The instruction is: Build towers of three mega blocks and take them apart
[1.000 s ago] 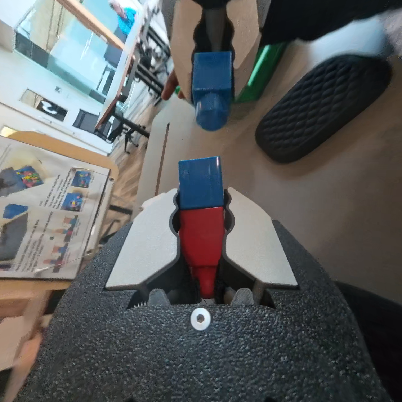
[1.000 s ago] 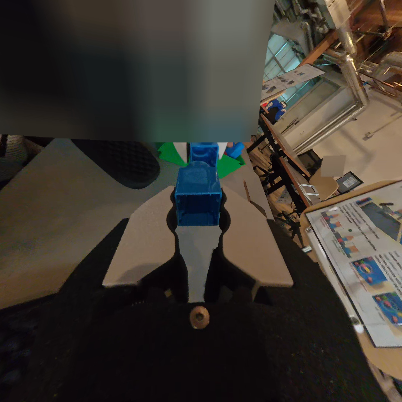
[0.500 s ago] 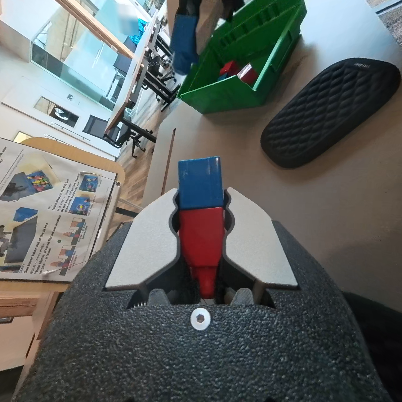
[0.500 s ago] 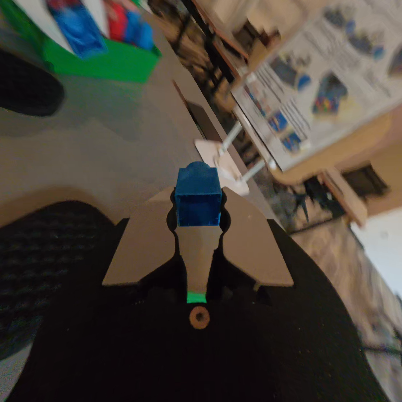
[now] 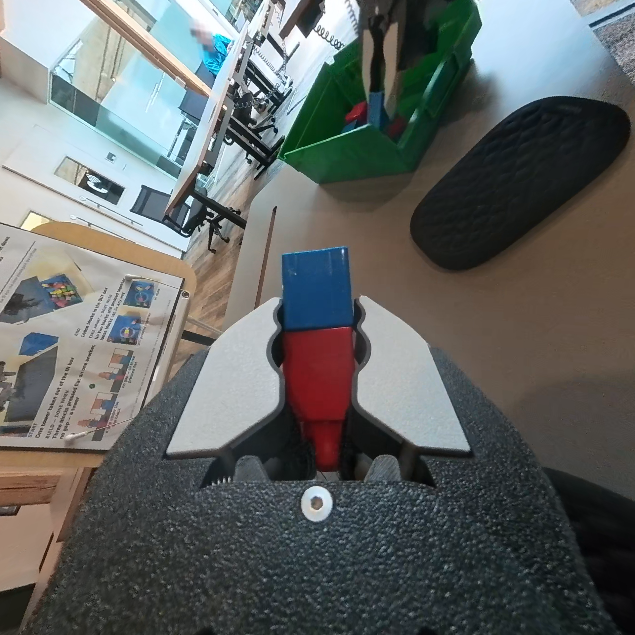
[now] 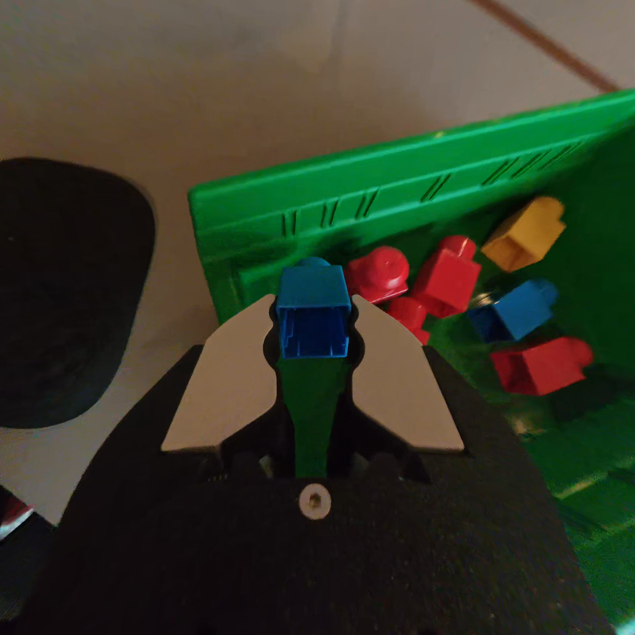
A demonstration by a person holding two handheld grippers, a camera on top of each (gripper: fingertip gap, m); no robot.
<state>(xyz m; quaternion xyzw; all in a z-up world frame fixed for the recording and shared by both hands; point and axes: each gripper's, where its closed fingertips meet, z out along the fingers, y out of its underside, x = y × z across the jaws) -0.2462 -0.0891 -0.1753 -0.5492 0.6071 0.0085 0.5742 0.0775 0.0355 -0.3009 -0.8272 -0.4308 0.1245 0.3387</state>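
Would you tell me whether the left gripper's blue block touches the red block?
Touching: the left wrist view shows the blue block seated flush on the red block, no gap.

The left wrist view looked along its gripper (image 5: 318, 321) across the counter (image 5: 515, 326), rolled sideways, with the green bin (image 5: 347, 151) far off at upper right of the frame. The right wrist view hung close above that bin (image 6: 343, 192), facing down into it. Both views shared the bin and the black pad (image 5: 522, 178) (image 6: 65, 288).
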